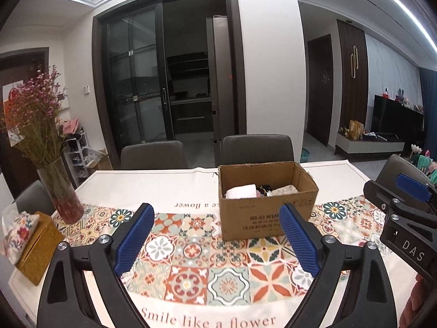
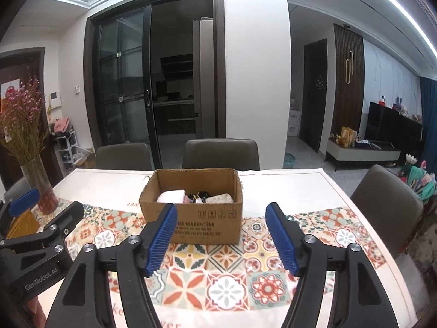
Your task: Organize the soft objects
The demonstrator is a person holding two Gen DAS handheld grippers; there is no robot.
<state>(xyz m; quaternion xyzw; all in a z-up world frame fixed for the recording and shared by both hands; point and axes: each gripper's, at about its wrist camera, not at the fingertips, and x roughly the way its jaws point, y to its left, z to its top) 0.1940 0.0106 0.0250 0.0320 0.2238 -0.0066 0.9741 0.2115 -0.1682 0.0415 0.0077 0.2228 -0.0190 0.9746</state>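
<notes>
Hovering empty, both claws gaping, box (image 2: 191,213) contents half-hidden

table: we see a patterned tile-print tablecloth (image 1: 191,248) covering it | far left: a glass vase (image 1: 61,191) of dried pink flowers, with a yellow tissue box (image 1: 38,248) near it | far side: two grey chairs (image 1: 154,154) pushed in | beyond: dark sliding glass door (image 1: 133,82), TV cabinet (image 2: 393,128) at right
</notes>
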